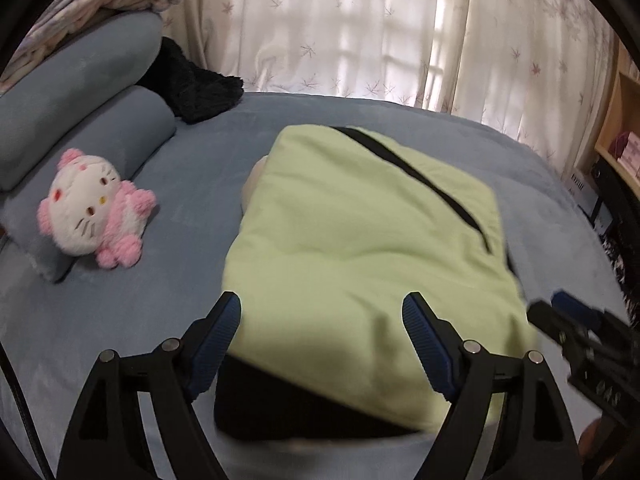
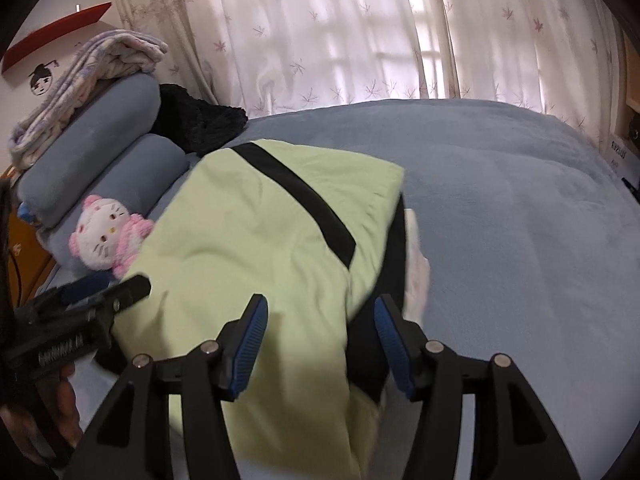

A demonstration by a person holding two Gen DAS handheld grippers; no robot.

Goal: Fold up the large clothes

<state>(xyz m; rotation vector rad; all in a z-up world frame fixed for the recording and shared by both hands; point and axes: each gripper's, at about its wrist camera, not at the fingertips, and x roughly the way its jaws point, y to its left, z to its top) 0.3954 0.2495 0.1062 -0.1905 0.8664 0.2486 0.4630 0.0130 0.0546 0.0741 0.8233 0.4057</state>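
Both grippers hang over the near end of the jacket [image 1: 360, 232], a pale green one with black trim, folded into a thick bundle in the middle of the bed [image 1: 192, 168]. Left gripper [image 1: 322, 340] has its jaws spread wide with nothing pressed between them; right gripper [image 2: 318, 344] stands partly open over the near right edge, its pads clear of the cloth. So nothing is holding the fold just now. My worry is that the padded layers spring back and the top flap slides open. A white lining [image 2: 416, 268] already pokes out on the right side, and a careless pinch there could drag the inner layer out of line. The plush cat [image 1: 94, 210] lies well left, though a wide sweep could knock it.
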